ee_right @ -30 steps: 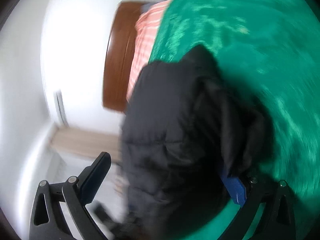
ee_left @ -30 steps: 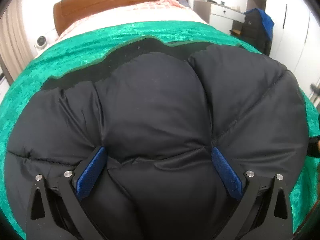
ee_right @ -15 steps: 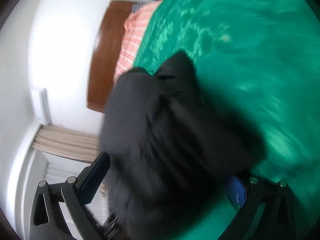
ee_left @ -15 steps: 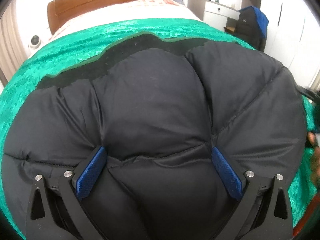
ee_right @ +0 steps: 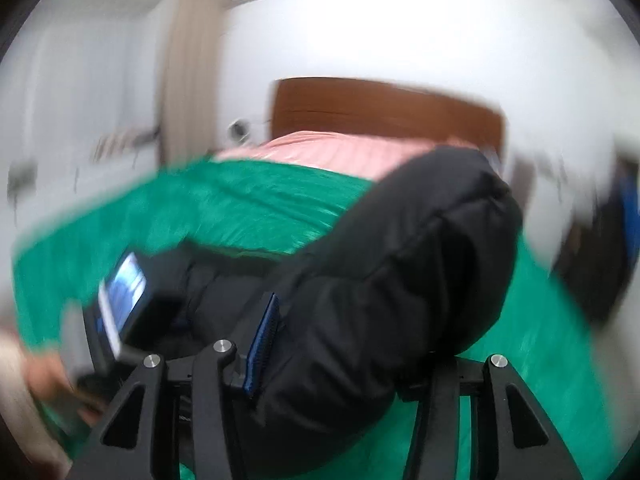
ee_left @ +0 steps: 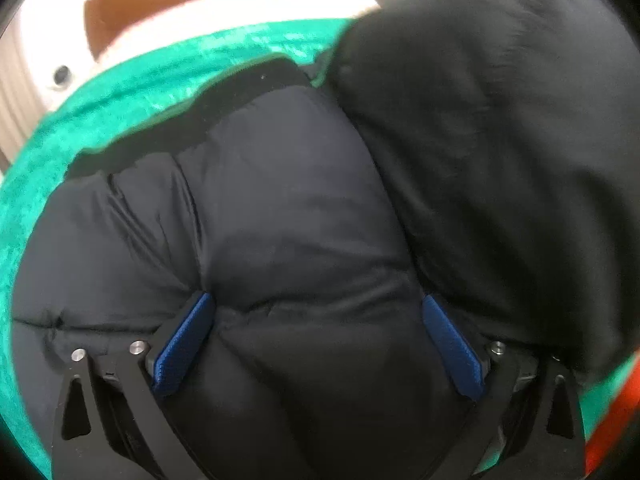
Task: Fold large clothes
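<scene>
A black puffer jacket (ee_left: 288, 216) lies on a green bedspread (ee_left: 120, 92). My left gripper (ee_left: 316, 336) presses down on the jacket's body, its blue pads wide apart with puffy fabric bulging between them. A raised part of the jacket (ee_left: 500, 160) hangs over the right side of that view. My right gripper (ee_right: 340, 344) is shut on that thick black part of the jacket (ee_right: 400, 280) and holds it up above the green bedspread (ee_right: 240, 200). One blue pad (ee_right: 264, 344) shows; the other is hidden by fabric.
A wooden headboard (ee_right: 380, 108) and pink bedding (ee_right: 340, 152) are at the far end of the bed. The other handheld unit with a lit screen (ee_right: 124, 296) is at the left. Curtains (ee_right: 192, 60) and white walls stand behind. A dark garment (ee_right: 600, 248) hangs at the right.
My right gripper has swung round with the jacket part and now faces the headboard. The lifted part has come over the right side of the jacket. My left gripper stays pressed in place.
</scene>
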The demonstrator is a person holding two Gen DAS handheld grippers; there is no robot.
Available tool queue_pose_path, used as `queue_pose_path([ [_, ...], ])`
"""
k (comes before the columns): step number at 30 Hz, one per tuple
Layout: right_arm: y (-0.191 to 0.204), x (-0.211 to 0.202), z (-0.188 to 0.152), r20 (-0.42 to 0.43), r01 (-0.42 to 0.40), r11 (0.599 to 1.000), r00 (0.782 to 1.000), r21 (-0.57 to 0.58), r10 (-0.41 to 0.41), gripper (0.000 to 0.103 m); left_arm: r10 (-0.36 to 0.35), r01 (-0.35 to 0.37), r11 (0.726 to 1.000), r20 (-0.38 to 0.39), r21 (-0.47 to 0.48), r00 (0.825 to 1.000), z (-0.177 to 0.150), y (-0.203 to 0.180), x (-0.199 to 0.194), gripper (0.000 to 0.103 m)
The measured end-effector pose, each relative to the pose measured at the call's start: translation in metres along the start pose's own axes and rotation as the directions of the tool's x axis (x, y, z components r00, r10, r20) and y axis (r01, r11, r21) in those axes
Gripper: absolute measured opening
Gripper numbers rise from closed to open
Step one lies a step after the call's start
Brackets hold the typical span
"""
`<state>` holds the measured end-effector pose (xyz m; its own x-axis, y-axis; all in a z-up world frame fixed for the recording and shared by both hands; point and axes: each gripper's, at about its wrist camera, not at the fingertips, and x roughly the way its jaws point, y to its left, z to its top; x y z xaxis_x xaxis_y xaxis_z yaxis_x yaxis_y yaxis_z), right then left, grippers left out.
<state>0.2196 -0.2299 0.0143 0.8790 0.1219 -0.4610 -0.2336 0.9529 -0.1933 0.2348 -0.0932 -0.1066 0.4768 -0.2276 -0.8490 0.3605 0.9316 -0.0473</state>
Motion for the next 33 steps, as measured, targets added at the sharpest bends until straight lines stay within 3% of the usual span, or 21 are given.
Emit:
queue_pose_path([
  [2,0.044,-0.004,0.007,0.012,-0.005,0.986,1.000,-0.166,0.007,0.048,-0.099,0.099,0.994,0.000,-0.043,0.995,-0.003,0.023,-0.028,0.096],
  [4,0.077,-0.003,0.009,0.021,-0.014,0.959,1.000,-0.282,0.021,0.048,-0.151,0.156,0.981,0.056,-0.111,0.987,-0.013,0.062,-0.065,0.099],
  [9,0.162,0.020,0.002,-0.021,-0.115,0.864,0.993,-0.490,0.120,0.048,-0.091,0.132,0.952,0.158,-0.275,0.983,-0.043,0.169,-0.134,0.099],
  [12,0.202,0.034,-0.015,-0.084,-0.194,0.805,0.980,-0.560,0.178,0.048,-0.130,0.197,0.936,0.231,-0.292,0.964,-0.047,0.198,-0.164,0.099],
  [15,0.226,0.036,-0.030,-0.100,-0.210,0.772,0.977,-0.600,0.187,0.048,-0.234,0.313,0.918,0.304,-0.244,0.924,-0.037,0.196,-0.179,0.100],
  [18,0.228,0.038,-0.031,-0.103,-0.207,0.792,0.978,-0.575,0.181,0.049,-0.302,0.361,0.920,0.313,-0.151,0.900,-0.013,0.172,-0.176,0.100],
  [21,0.227,0.040,-0.029,-0.100,-0.204,0.802,0.979,-0.561,0.179,0.049,-0.303,0.341,0.935,0.276,-0.101,0.912,0.026,0.144,-0.154,0.100],
  [25,0.228,0.044,-0.034,-0.087,-0.186,0.797,0.982,-0.574,0.167,0.049,-0.310,0.342,0.927,0.200,-0.153,0.929,0.071,0.128,-0.113,0.098],
  [26,0.223,0.039,-0.035,-0.085,-0.187,0.803,0.982,-0.566,0.169,0.049,-0.319,0.347,0.925,0.181,-0.154,0.931,0.077,0.124,-0.106,0.086],
  [27,0.222,0.038,-0.035,-0.083,-0.190,0.809,0.981,-0.557,0.173,0.049,-0.317,0.340,0.930,0.159,-0.143,0.935,0.078,0.119,-0.100,0.047],
  [28,0.220,0.037,-0.035,-0.081,-0.192,0.816,0.981,-0.546,0.177,0.049,-0.305,0.323,0.936,0.135,-0.138,0.943,0.078,0.118,-0.095,0.035],
  [30,0.217,0.032,-0.037,-0.078,-0.215,0.835,0.976,-0.507,0.204,0.050,-0.294,0.313,0.936,0.135,-0.162,0.946,0.071,0.127,-0.094,0.025],
  [33,0.211,0.011,-0.033,-0.083,-0.305,0.852,0.951,-0.425,0.299,0.063,-0.261,0.289,0.935,0.153,-0.204,0.953,0.049,0.148,-0.101,0.023],
])
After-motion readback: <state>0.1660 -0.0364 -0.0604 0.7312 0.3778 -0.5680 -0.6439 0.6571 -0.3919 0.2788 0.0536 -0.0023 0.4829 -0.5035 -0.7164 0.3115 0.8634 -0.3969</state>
